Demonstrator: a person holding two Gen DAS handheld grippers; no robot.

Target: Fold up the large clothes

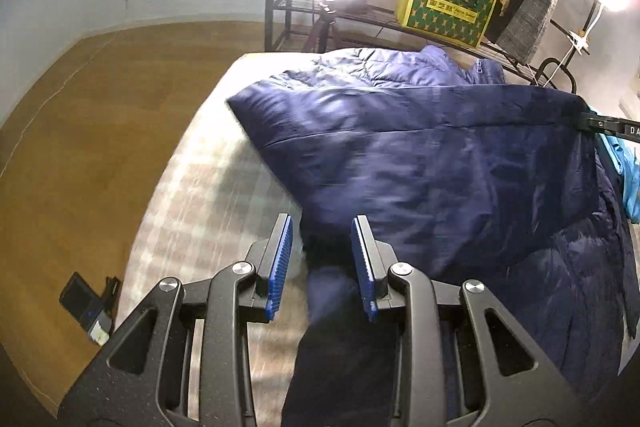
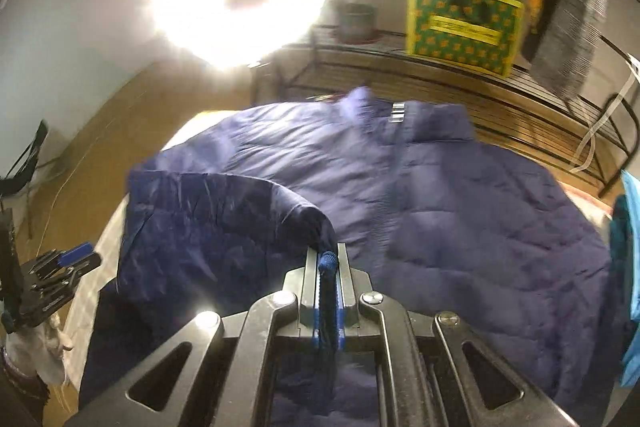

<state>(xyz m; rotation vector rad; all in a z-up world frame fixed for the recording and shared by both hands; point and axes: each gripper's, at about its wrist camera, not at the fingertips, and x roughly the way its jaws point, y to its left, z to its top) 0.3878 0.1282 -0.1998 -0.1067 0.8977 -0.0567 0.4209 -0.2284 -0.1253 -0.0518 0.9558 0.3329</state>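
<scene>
A: Navy fabric is pinched in the right tool (image 2: 329,259), lower centre of the right wrist frame. Pads together on a sleeve end or cuff of the puffer jacket (image 2: 460,227).

B: Left one?

A: Left tool (image 1: 322,227), bottom centre of its frame, pads apart. A fold of jacket runs up between them, but I can't tell if they press on it. Looks loose.

B: Where's the jacket?

A: Spread on the bed (image 1: 192,195), collar toward the top of the frame near the metal rack (image 1: 520,55) with the yellow-green box (image 1: 444,3). The pinched sleeve is lifted and draped over the left side of the body.

B: Progress?

A: Early, I'd say. One sleeve partly folded in, not laid flat. Other sleeve, body fold and smoothing all left. Blue cloth (image 2: 630,267) at right edge looks untouched.
</scene>
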